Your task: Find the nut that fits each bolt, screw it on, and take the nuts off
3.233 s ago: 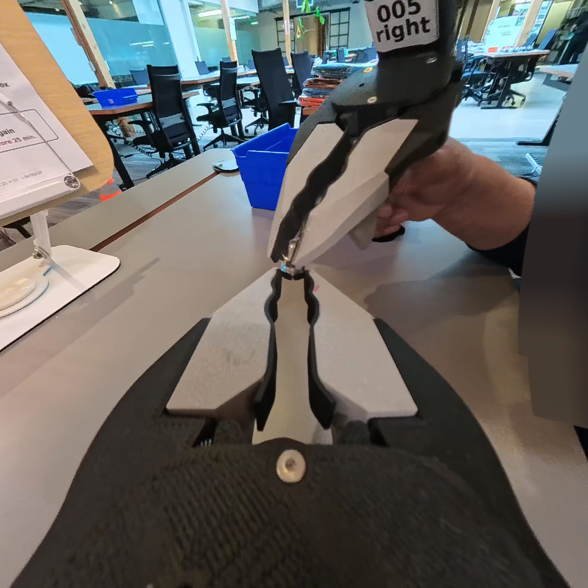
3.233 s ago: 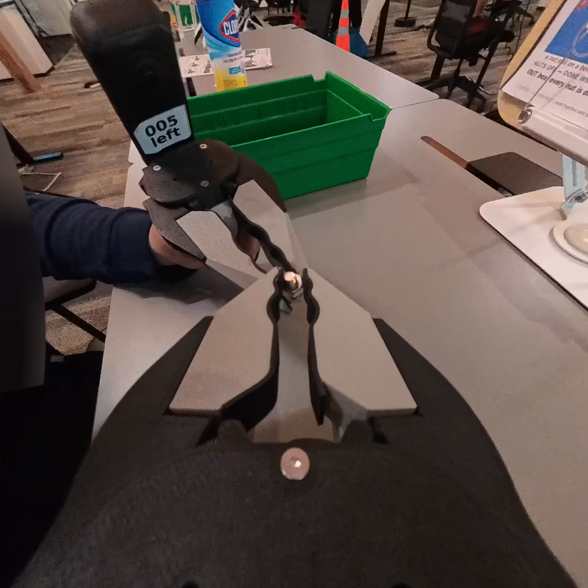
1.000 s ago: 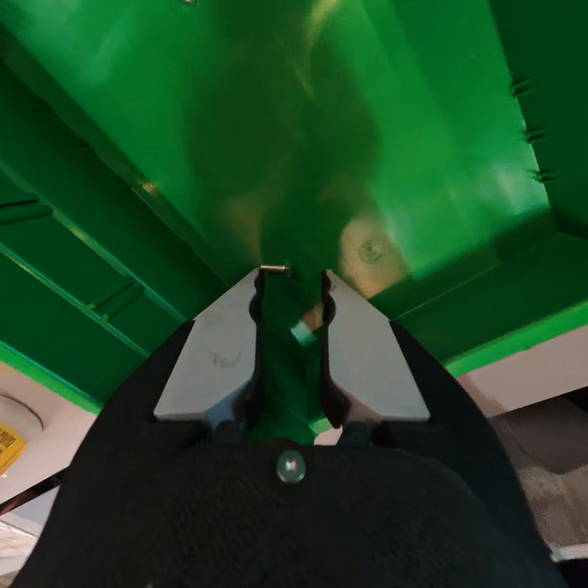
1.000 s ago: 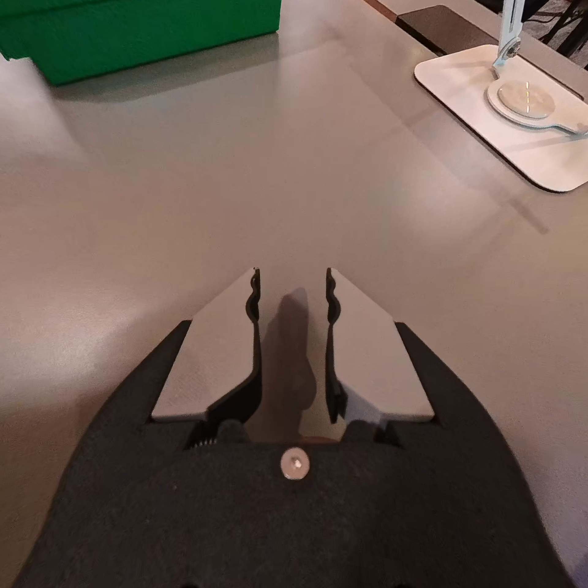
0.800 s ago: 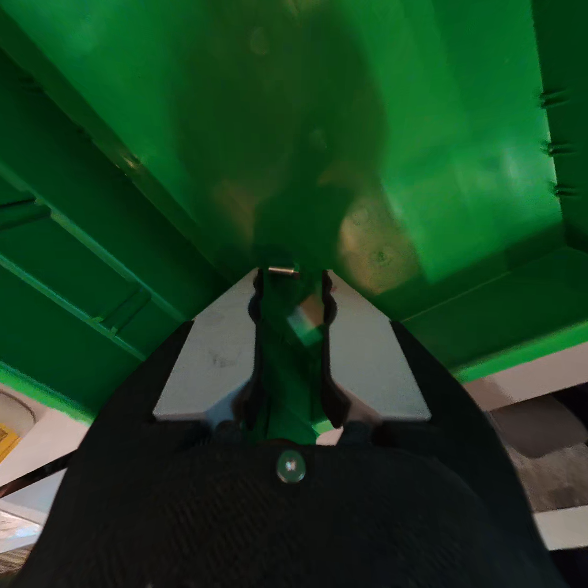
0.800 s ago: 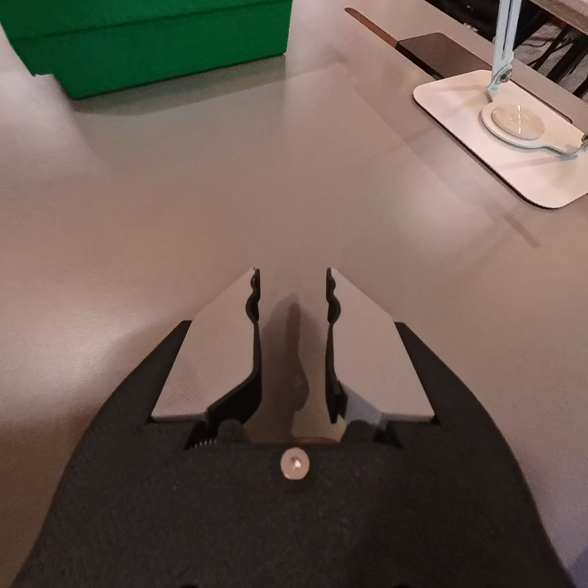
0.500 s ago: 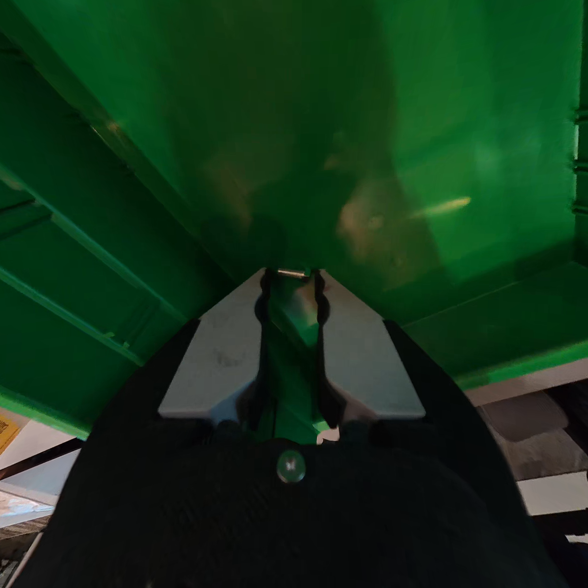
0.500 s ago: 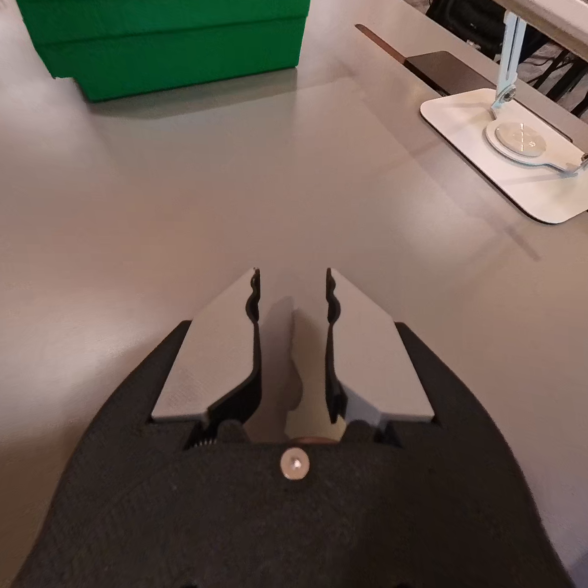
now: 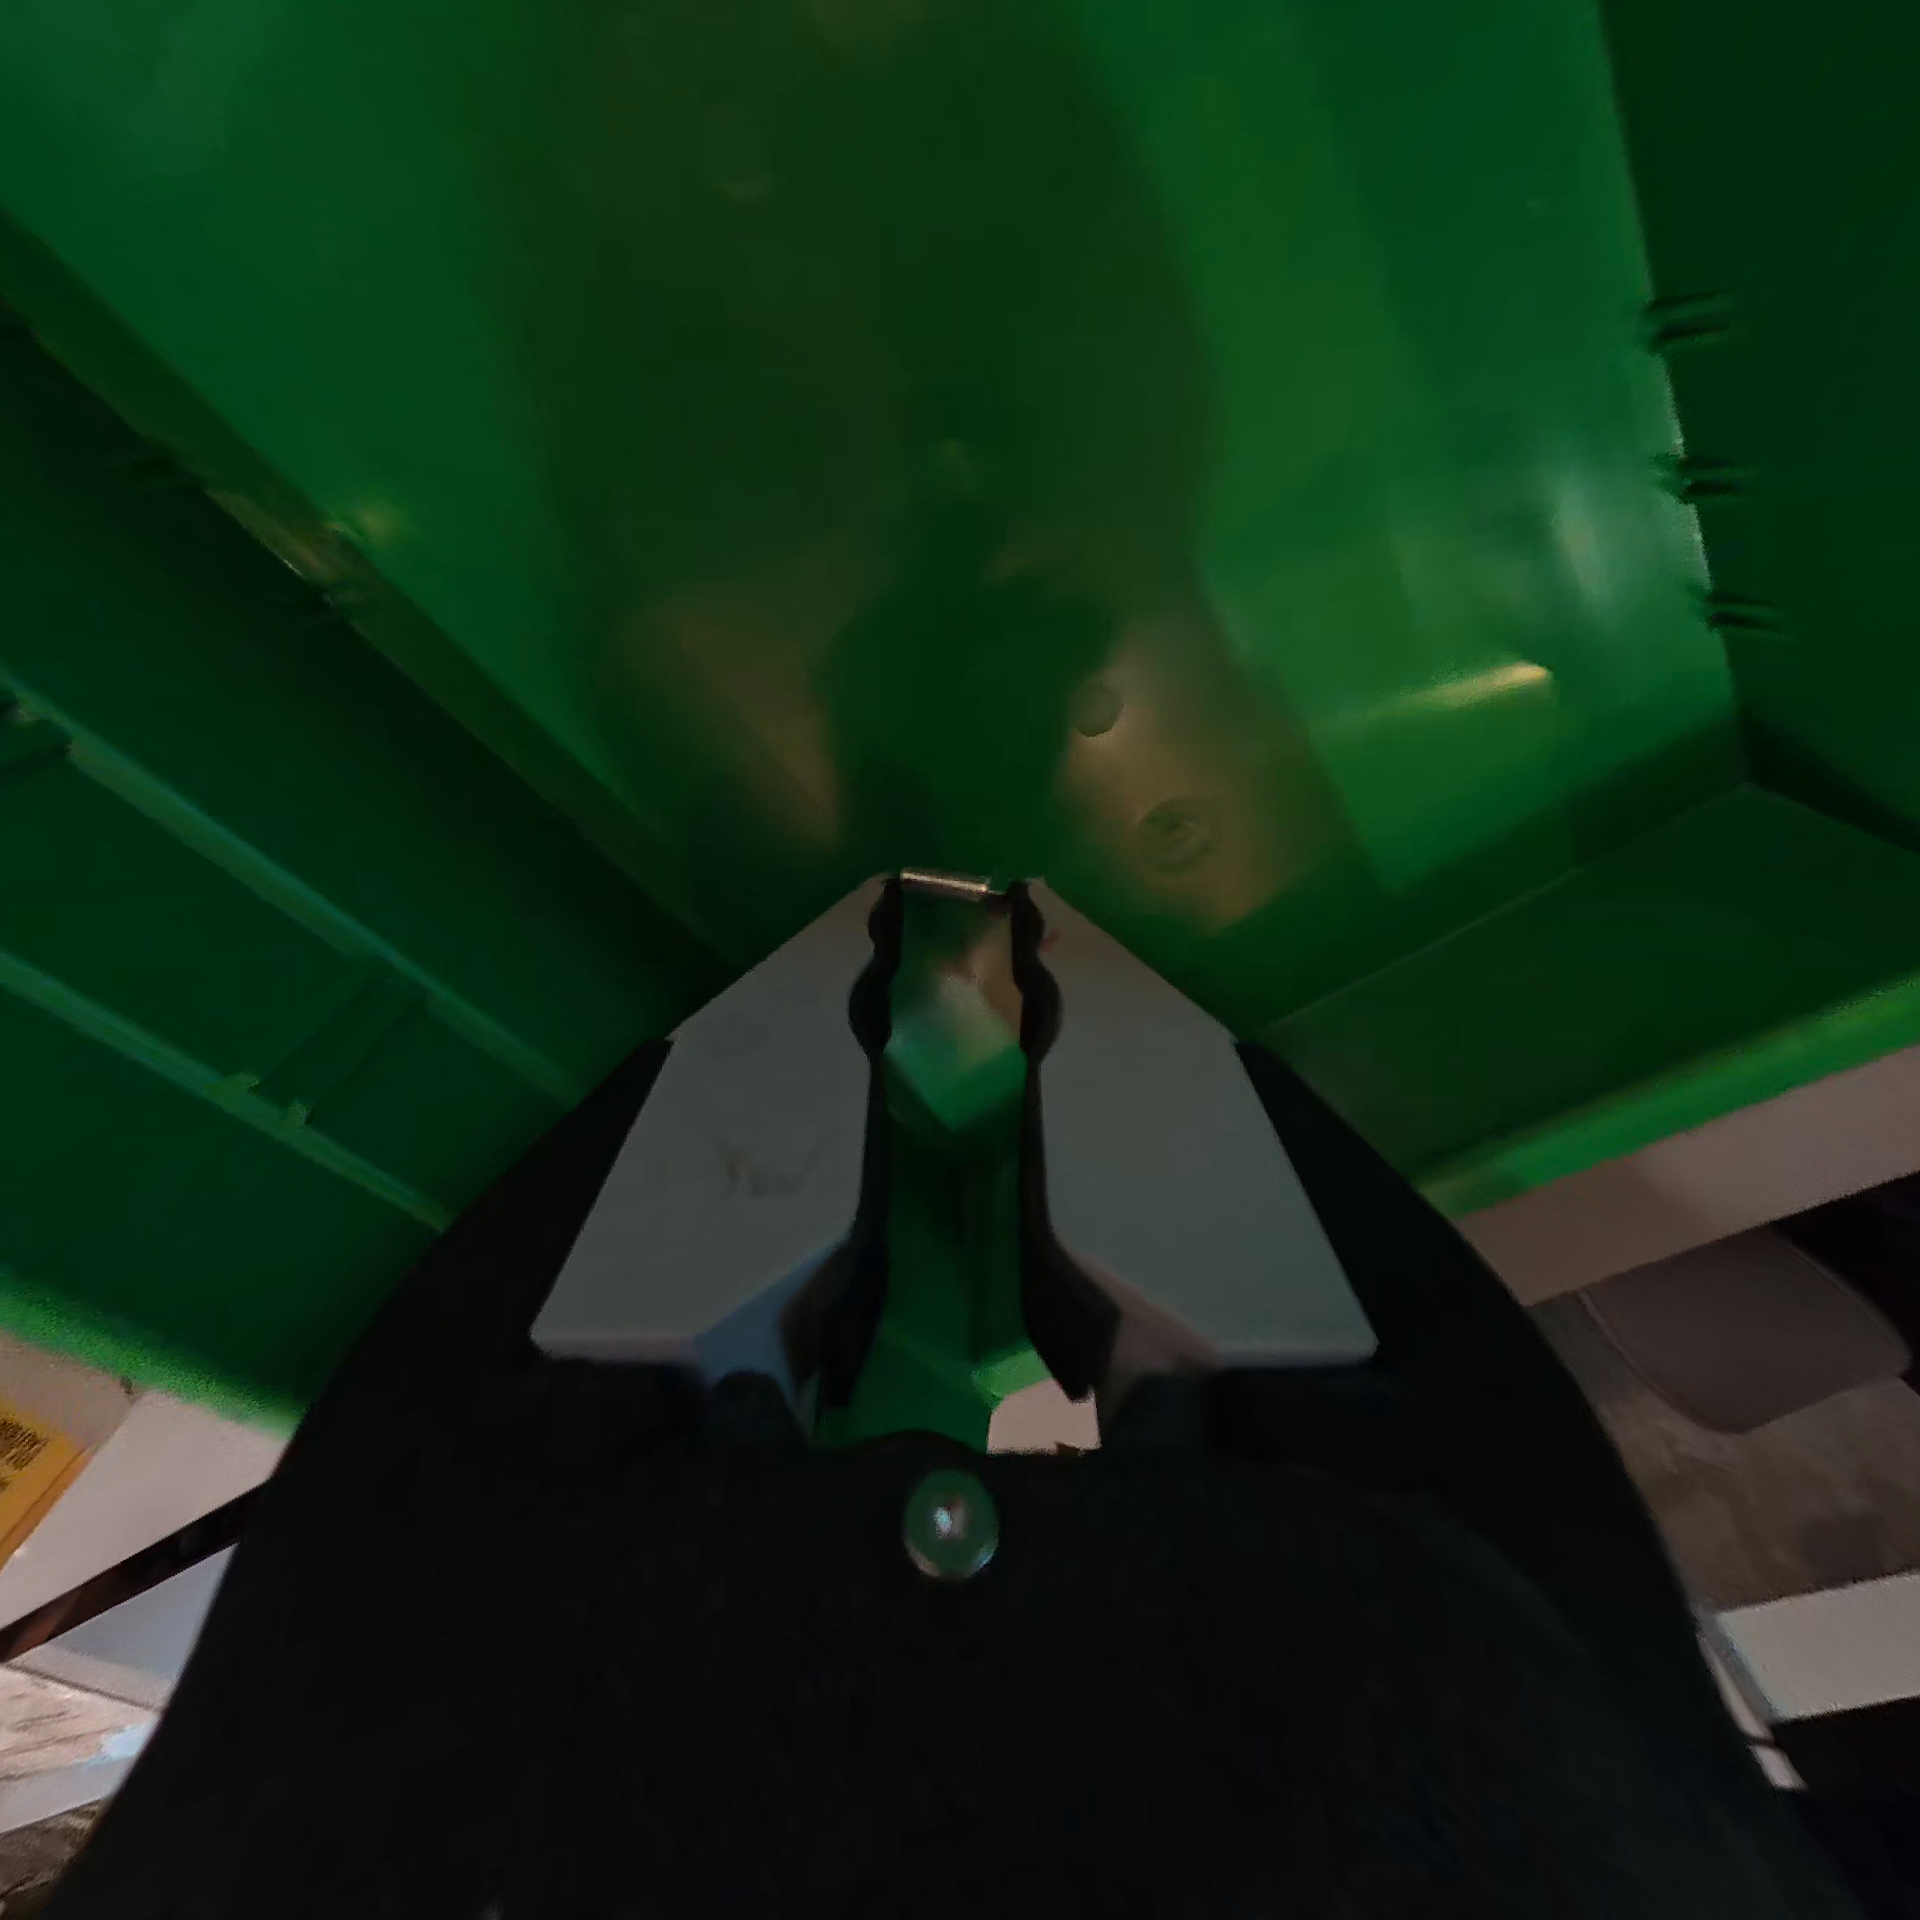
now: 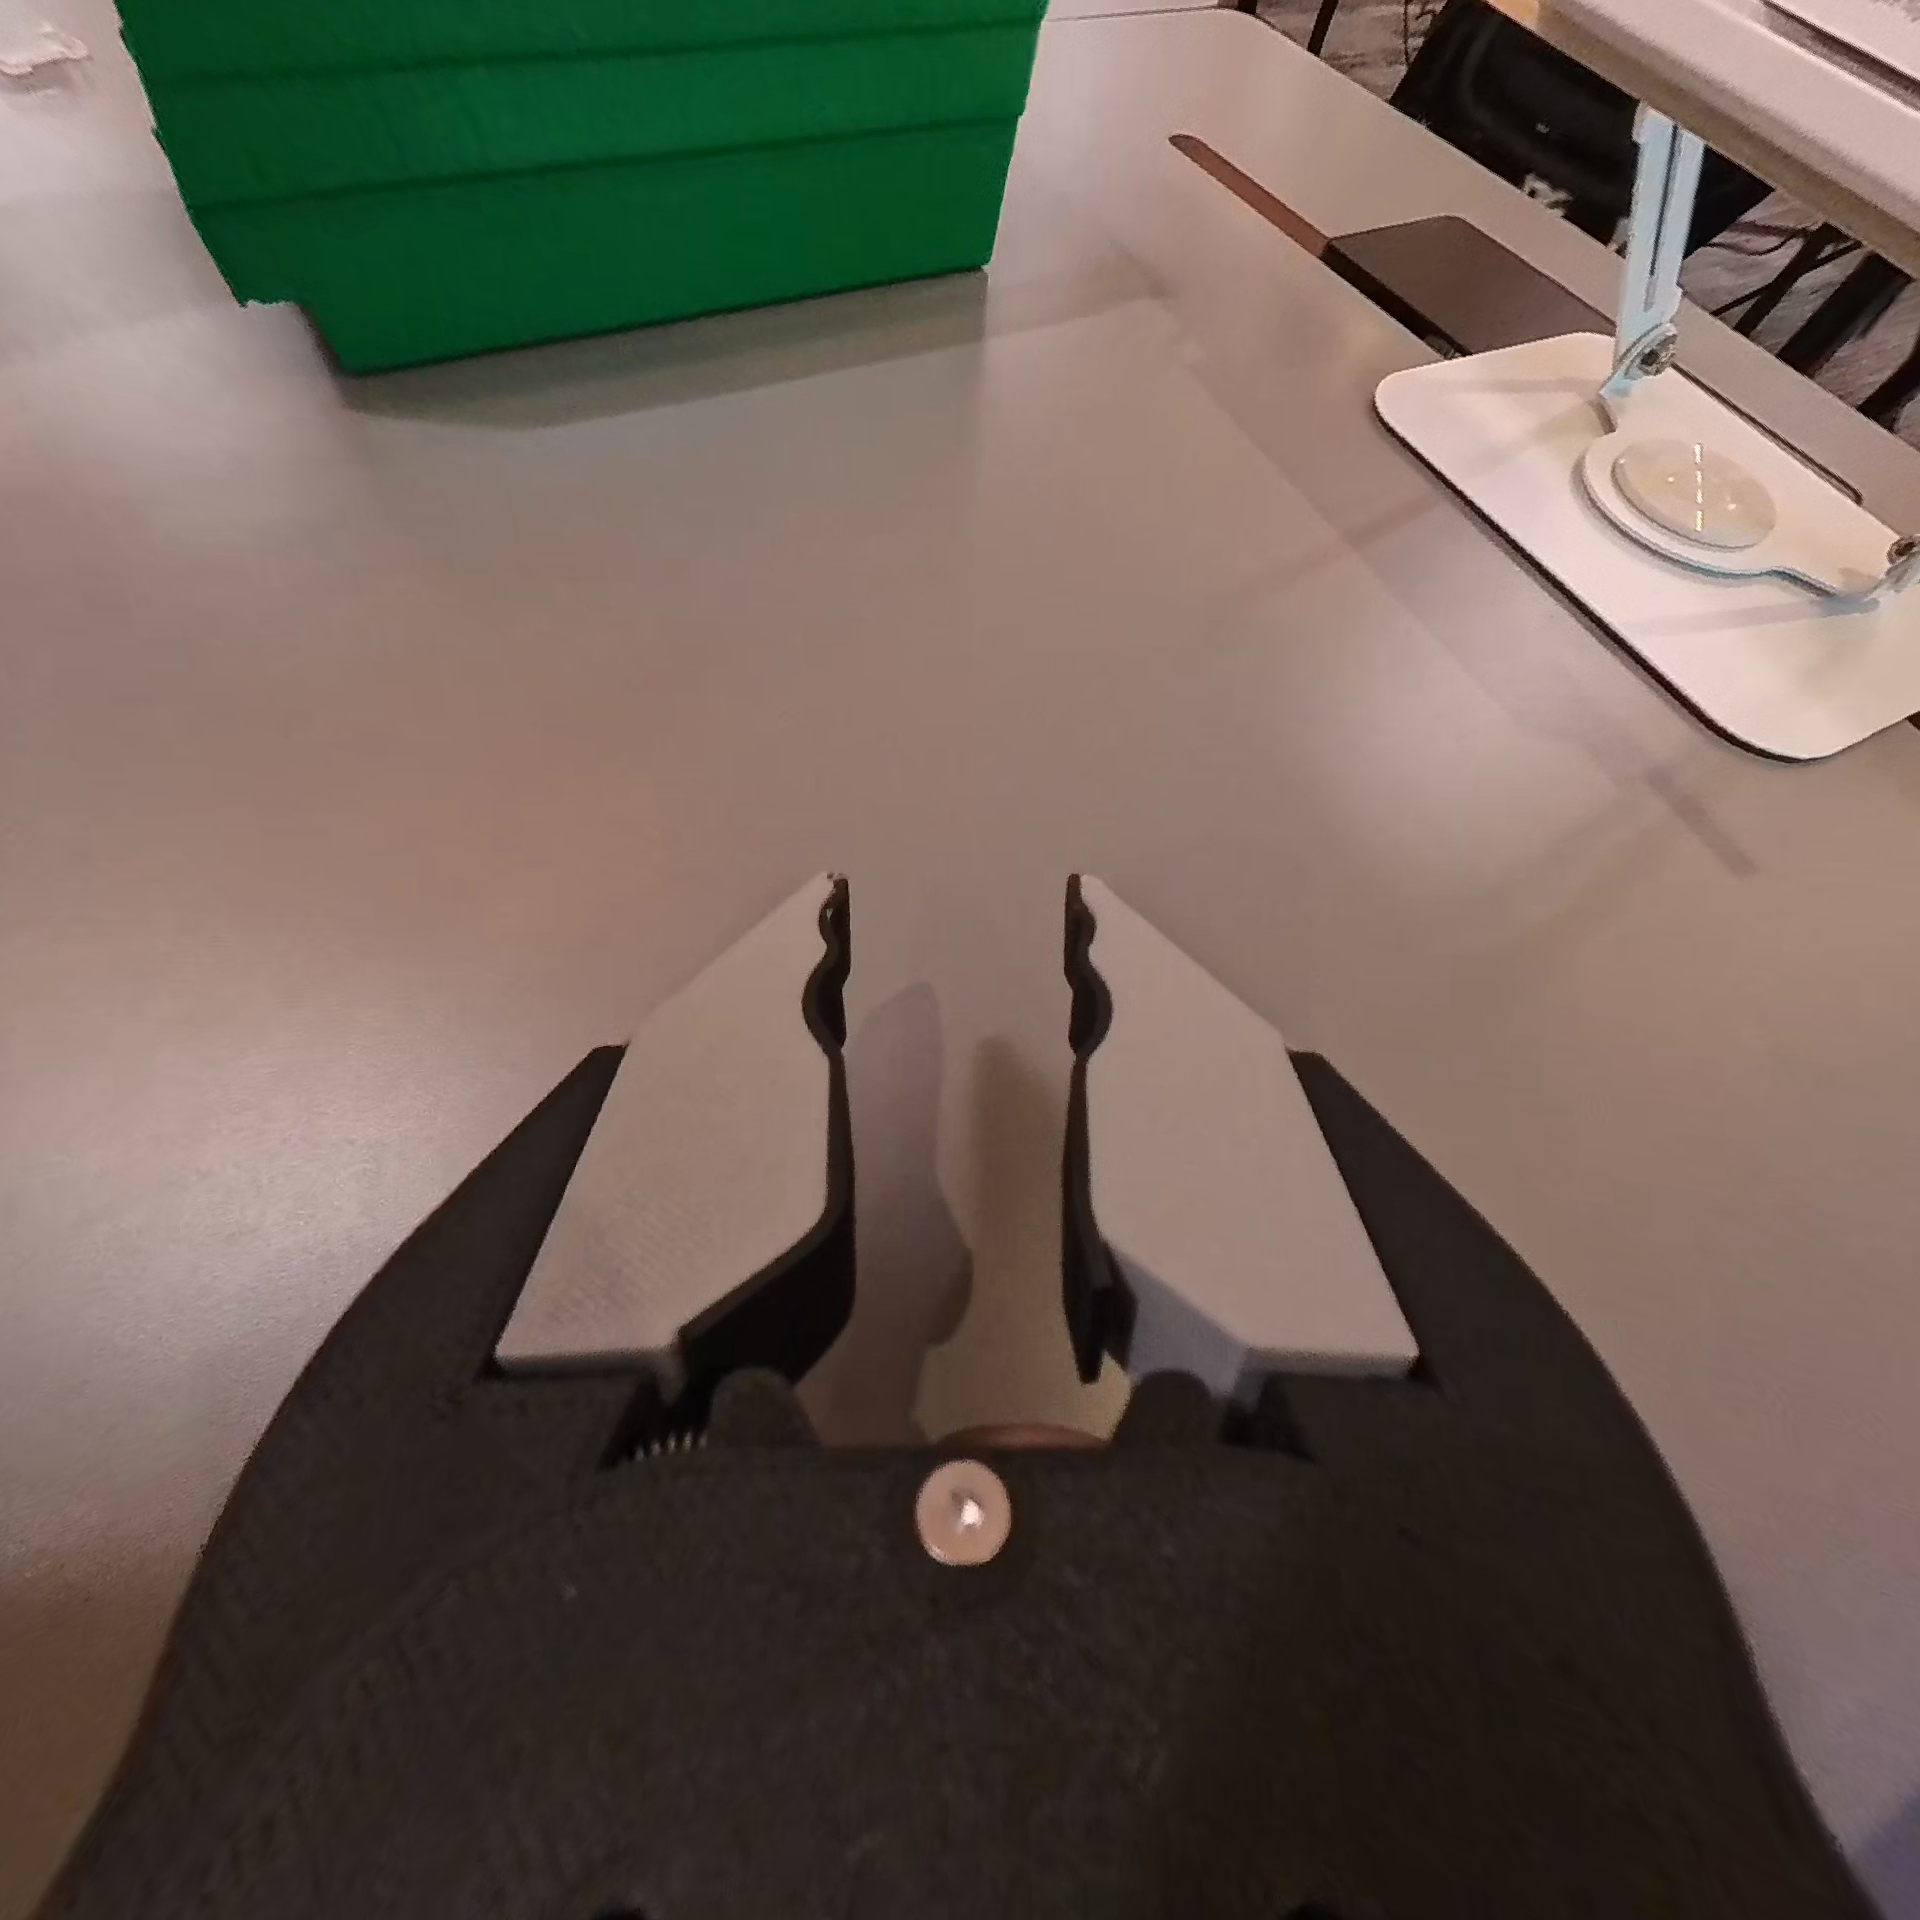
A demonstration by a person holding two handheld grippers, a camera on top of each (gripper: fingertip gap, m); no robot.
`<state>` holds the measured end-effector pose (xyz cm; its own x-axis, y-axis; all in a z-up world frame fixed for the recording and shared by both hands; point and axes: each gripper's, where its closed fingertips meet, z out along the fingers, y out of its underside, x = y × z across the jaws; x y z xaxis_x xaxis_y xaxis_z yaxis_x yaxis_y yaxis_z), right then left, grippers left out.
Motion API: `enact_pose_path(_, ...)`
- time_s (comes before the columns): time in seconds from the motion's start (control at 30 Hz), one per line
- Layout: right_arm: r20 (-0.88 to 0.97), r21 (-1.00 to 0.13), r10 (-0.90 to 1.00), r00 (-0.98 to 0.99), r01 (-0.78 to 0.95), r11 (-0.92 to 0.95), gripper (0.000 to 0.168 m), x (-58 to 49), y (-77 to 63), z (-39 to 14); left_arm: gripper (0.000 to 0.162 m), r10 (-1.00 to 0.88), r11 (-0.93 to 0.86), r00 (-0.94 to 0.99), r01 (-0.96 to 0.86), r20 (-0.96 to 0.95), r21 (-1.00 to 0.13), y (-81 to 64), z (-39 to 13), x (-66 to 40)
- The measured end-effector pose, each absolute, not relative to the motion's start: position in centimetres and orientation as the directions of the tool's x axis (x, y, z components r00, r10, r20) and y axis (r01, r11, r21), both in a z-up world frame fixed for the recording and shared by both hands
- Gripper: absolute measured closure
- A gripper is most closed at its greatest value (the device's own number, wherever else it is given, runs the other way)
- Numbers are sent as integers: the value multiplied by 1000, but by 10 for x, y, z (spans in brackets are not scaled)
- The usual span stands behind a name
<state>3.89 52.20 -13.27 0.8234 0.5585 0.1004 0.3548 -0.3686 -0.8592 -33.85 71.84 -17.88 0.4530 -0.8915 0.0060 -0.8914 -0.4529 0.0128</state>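
My left gripper is deep inside a green plastic bin, close to its floor. Its fingertips are closed on a small silver metal part that lies crosswise between them; I cannot tell whether it is a bolt or a nut. Two small dark round shapes show blurred on the bin floor just beyond. My right gripper is open and empty, hovering over a bare grey table. The green bin stands far off at the upper left of the right wrist view.
A white flat base with a light-blue stand and a round lens sits on the table at the right. A dark slot lies behind it. The bin's walls and ribs close in around the left gripper. About 45 centimeters separates my left fingertips from my right.
The left fingers have narrowed onto the metal part, which earlier sat at the left fingertip. The right gripper has pulled back, so more of the bin and the stand shows.
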Motion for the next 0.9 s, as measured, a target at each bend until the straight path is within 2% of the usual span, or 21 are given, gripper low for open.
enact_pose_path(0.03,104,-856,560,822,360,-370,130,38,522,-134,143,-894,-448,448,-894,-7,1,719,-175,-337)
enact_pose_path(0.27,122,-846,569,813,385,-370,130,35,520,-137,143,-913,-374,394,-912,-109,-167,721,-113,-302)
enact_pose_path(0.4,123,-844,560,819,384,-375,129,38,521,-137,143,-959,-223,268,-912,-89,-343,693,-69,-231)
enact_pose_path(0.5,117,-854,549,828,366,-369,129,41,522,-132,143,-989,-71,118,-911,-93,-405,658,-54,-173)
enact_pose_path(0.67,103,-868,533,840,337,-364,130,47,523,-126,144,-992,125,-112,-898,-55,-422,594,-73,-87)
enact_pose_path(0.9,131,-874,510,850,342,-345,130,54,523,-118,143,-957,259,-288,-900,32,-351,526,-158,-15)
